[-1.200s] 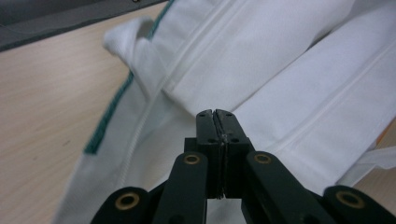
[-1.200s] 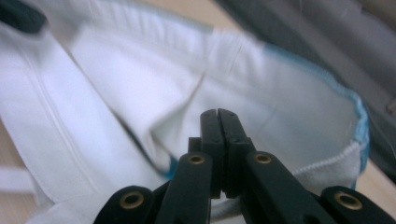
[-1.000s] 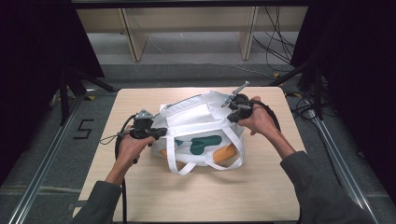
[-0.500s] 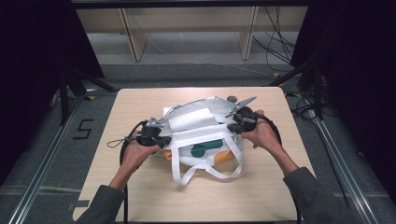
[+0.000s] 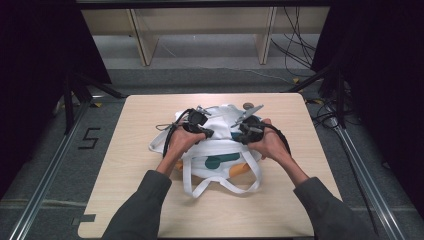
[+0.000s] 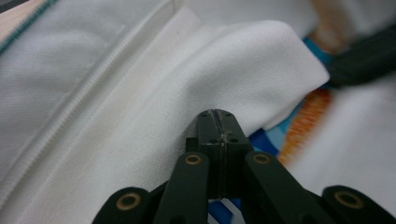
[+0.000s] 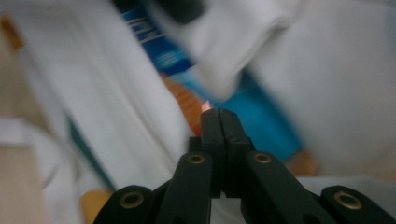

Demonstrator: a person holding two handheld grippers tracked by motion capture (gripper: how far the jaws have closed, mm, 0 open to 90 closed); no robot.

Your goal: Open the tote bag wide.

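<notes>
Both hands have come closer together since a moment ago, and they now sit side by side over the top of the white tote bag [image 5: 220, 150]. The bag has bunched up more in the middle than it was before.

The bag lies in the middle of the wooden table [image 5: 130, 150]. Its two white straps [image 5: 222, 185] loop out toward the person. A dark green print and a bit of orange show on its front.

The left gripper [image 5: 200, 131] rests on the left part of the bag's top. In the left gripper view, its jaws are pressed together, and white cloth [image 6: 140, 107] lies folded just behind the tips. I cannot tell if any cloth is caught between them. A blue and orange picture peeks out beside the fold.

The right gripper [image 5: 247, 132] rests on the right part of the bag's top, near the left one. In the right gripper view, its jaws are pressed together too. That view is blurry, with white cloth and blue and orange colours behind the tips.
</notes>
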